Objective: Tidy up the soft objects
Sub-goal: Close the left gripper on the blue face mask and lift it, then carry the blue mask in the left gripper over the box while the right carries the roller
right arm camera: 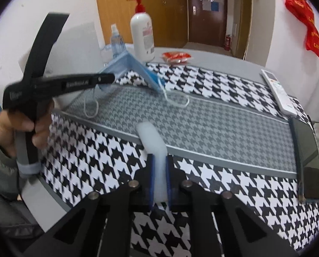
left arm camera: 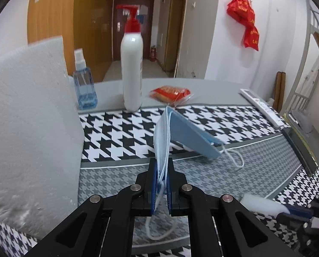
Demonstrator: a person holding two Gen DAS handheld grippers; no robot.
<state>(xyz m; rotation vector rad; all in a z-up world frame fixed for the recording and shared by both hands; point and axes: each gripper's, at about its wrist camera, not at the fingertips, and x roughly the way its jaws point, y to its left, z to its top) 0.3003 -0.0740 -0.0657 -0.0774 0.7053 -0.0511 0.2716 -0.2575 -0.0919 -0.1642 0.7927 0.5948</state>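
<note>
Above the houndstooth mat: each gripper carries one soft thing, and the mask reaches forward and to the right of the left one.

Over the grey middle band of the table mat (right arm camera: 223,128), the left gripper (left arm camera: 161,171) has its jaws closed narrow on one end of a blue face mask (left arm camera: 181,135). The mask folds over; its long axis runs away from the fingers and down to the right, where the far end and its ear loop (left arm camera: 234,156) seem to touch the mat. The right gripper (right arm camera: 158,171) pinches a white foam strip (right arm camera: 153,147), whose long axis points straight ahead along its fingers. I judge that the left hand (right arm camera: 20,128) is nearer to the back row, where a pump bottle (left arm camera: 131,72), a spray bottle (left arm camera: 84,85) and a red snack packet (left arm camera: 170,93) stand, so laying the mask flat is its work.
</note>
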